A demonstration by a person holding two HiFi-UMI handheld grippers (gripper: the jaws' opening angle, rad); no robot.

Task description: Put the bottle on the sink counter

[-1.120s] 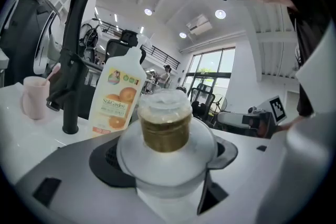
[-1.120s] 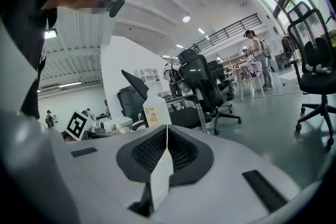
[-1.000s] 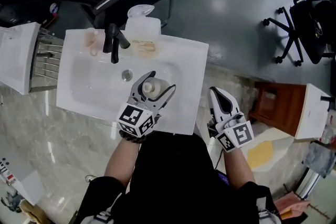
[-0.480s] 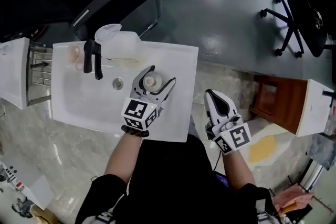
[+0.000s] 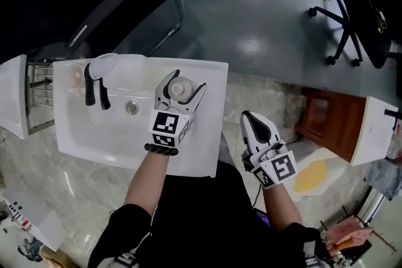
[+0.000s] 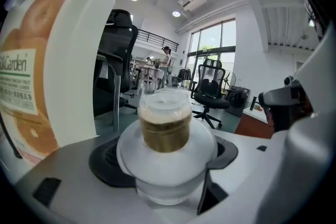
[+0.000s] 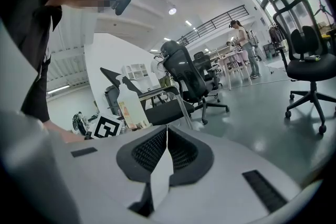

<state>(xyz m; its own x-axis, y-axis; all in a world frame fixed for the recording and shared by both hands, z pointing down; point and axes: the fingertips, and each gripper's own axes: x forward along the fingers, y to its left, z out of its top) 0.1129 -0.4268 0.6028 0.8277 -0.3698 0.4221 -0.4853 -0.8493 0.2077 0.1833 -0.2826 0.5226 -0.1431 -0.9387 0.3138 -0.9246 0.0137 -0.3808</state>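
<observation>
A small white bottle (image 5: pixel 178 88) with a gold neck band and clear cap (image 6: pixel 165 128) sits between the jaws of my left gripper (image 5: pixel 179 88), which is shut on it. In the head view it is over the back right part of the white sink counter (image 5: pixel 207 81), close to the rear rim. Whether its base touches the counter is hidden. My right gripper (image 5: pixel 254 128) is shut with nothing in it, off the sink's right side near the person's body; its pads (image 7: pixel 167 157) meet in the right gripper view.
A black faucet (image 5: pixel 94 88) stands at the sink's back left, with a large white bottle bearing an orange label (image 5: pixel 107 63) beside it, looming at left (image 6: pixel 58 50) in the left gripper view. Office chairs (image 5: pixel 352 16) stand on the grey floor beyond.
My left gripper has carried the small bottle from over the basin toward the sink's rear right rim. The right gripper has stayed shut at the side.
</observation>
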